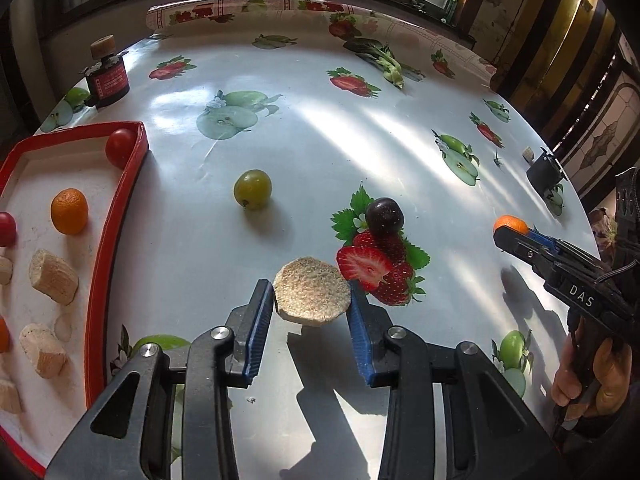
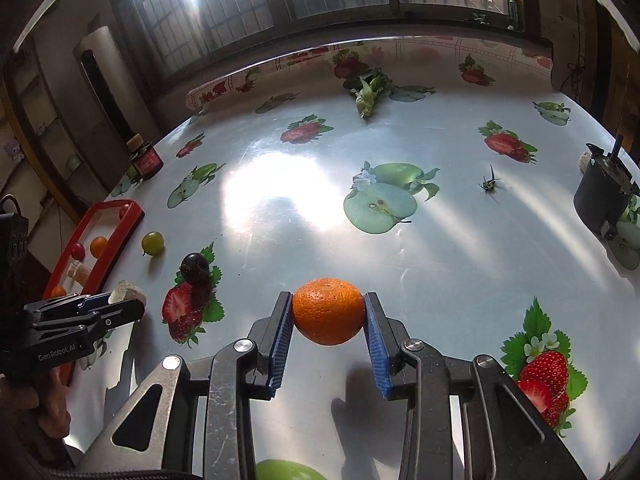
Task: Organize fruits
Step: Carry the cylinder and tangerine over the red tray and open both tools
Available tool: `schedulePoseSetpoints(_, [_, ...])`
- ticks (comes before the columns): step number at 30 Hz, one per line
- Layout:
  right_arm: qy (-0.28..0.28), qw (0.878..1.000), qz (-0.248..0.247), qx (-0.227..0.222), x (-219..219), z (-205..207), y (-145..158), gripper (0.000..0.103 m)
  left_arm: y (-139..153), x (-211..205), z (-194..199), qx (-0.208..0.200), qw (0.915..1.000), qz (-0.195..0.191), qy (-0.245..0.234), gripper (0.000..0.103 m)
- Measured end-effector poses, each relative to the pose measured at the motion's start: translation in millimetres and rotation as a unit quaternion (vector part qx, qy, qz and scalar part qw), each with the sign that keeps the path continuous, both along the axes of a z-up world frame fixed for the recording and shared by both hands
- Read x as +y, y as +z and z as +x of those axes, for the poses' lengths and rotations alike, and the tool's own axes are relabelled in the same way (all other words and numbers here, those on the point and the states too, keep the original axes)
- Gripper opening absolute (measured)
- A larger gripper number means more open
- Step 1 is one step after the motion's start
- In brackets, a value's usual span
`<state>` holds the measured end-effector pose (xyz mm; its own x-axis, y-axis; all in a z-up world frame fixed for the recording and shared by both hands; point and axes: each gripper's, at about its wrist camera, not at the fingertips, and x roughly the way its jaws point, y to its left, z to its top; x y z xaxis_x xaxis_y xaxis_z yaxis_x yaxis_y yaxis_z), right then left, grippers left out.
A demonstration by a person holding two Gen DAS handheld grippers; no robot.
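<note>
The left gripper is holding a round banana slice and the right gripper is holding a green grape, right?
Not quite. The right gripper is holding a small orange, not a green grape; the right wrist view shows it pinched between the blue pads. The green grape lies loose on the table. The left gripper does hold the round banana slice.

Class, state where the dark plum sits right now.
The dark plum rests on the table's printed strawberries, between the green grape and the banana slice gripped by the left gripper.
</note>
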<state>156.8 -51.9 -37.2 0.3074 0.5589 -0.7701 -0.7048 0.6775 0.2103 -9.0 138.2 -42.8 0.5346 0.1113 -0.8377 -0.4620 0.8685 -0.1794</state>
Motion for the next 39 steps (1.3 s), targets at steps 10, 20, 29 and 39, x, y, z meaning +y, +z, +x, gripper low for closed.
schedulePoseSetpoints(10, [0.058, 0.998, 0.003, -0.007, 35.5, -53.2, 10.5, 0.036, 10.1, 16.4, -48.4, -0.010, 0.9990, 0.017, 0.040, 0.035])
schedulePoseSetpoints(20, [0.102, 0.995, 0.003, -0.003, 70.1, -91.0, 11.1, 0.036, 16.4, 35.7, -91.2, -0.013, 0.9961, 0.033, 0.081, 0.035])
schedulePoseSetpoints(29, [0.139, 0.990, 0.004, -0.001, 98.6, -120.6, 13.0, 0.035, 16.5, 49.0, -122.2, -0.013, 0.9936, 0.034, 0.107, 0.035])
schedulePoseSetpoints(39, [0.173, 0.985, 0.007, 0.000, 124.8, -148.1, 16.5, 0.035, 21.7, 67.6, -151.3, -0.019, 0.9899, 0.035, 0.136, 0.035])
